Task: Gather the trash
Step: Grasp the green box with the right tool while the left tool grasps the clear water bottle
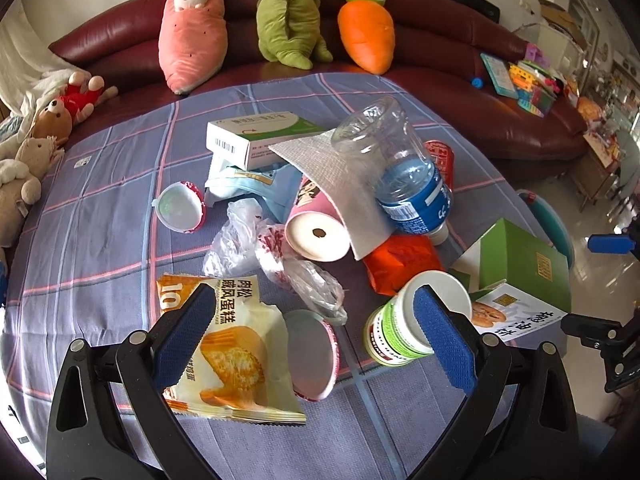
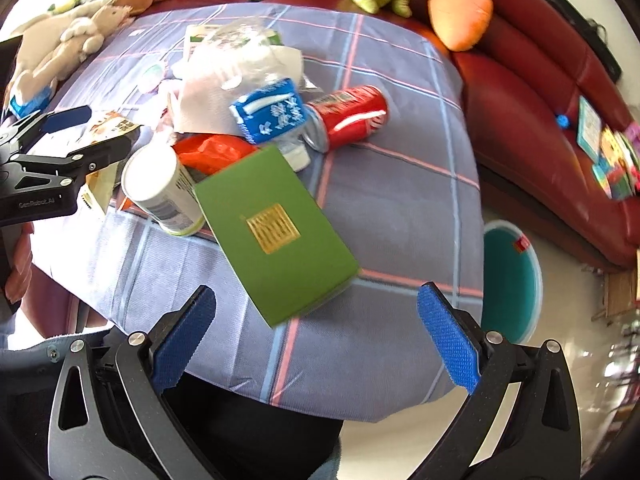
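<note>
Left gripper (image 1: pixel 316 328) jaws apart, low over one cake wrapper (image 1: pixel 228 340) and one pink paper cup (image 1: pixel 312 354). Right gripper (image 2: pixel 316 336) jaws apart, near one green box (image 2: pixel 276 228) at table (image 2: pixel 400 208) edge. Three plush toys on sofa (image 1: pixel 440 40).

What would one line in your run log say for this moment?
left gripper: open, over cake wrapper and paper cup | right gripper: open, empty, near green box | bin: on floor beside table
</note>
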The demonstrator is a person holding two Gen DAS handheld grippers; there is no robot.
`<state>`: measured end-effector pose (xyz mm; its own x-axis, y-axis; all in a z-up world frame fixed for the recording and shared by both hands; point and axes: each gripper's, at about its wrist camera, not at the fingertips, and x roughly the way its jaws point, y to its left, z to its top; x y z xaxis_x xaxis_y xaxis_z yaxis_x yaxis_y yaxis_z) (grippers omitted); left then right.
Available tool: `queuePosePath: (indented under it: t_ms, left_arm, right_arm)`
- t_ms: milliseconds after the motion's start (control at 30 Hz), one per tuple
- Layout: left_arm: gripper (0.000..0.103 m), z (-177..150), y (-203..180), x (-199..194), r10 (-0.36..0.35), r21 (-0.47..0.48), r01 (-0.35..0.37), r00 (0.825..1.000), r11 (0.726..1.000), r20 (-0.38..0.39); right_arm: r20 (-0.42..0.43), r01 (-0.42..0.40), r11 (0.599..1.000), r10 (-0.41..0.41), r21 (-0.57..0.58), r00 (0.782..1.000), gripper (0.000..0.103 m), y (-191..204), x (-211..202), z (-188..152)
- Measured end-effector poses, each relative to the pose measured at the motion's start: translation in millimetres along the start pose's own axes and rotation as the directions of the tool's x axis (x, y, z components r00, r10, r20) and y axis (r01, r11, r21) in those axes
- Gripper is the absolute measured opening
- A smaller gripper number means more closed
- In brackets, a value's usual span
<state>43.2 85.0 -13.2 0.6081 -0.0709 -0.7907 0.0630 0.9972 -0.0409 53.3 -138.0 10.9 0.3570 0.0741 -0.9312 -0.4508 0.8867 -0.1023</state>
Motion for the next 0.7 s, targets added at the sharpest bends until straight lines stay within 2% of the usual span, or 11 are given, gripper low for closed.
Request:
queuePosePath:
  t_ms: [233, 500, 533, 600, 633, 700]
  left_arm:
    - [0.099, -1, 17, 5, -0.009, -0.024, 0.008, 1.0, 1.0, -0.016]
    - [0.099, -2, 28, 13, -0.021, -0.036, 0.019, 0.999, 0.999, -0.049]
    - [0.099, -2, 29, 14, -0.025, -0.046, 0.023, 0.998, 0.999, -0.054]
    - [0.099, -2, 31, 15, -0.038, -0.065, 0.034, 0.997, 0.997, -0.062]
    - [0.099, -1, 32, 15, -0.044, -0.072, 0.04, 0.997, 0.997, -0.064]
    - [0.099, 1, 30, 16, -0.048, -0.084, 0.042, 0.996, 0.996, -0.072]
  right_arm:
    - [-0.052, -0.009, 0.996, 0.004, -0.089, 0.999, 0.097, 12, 10, 23]
    - [-0.164, -0.027, 0.978, -0.008, -0.209, 0.986, 0.097, 26, 39, 40]
    - [-0.178, -0.025, 0.974, -0.015, -0.226, 0.984, 0.094, 28, 44, 41]
    - [-0.194, -0.041, 0.972, -0.005, -0.233, 0.981, 0.071, 30, 50, 41]
    - [-0.205, -0.051, 0.972, 0.003, -0.231, 0.979, 0.067, 30, 52, 40]
    - [-0.184, -0.062, 0.972, 0.019, -0.228, 0.983, 0.064, 31, 51, 39]
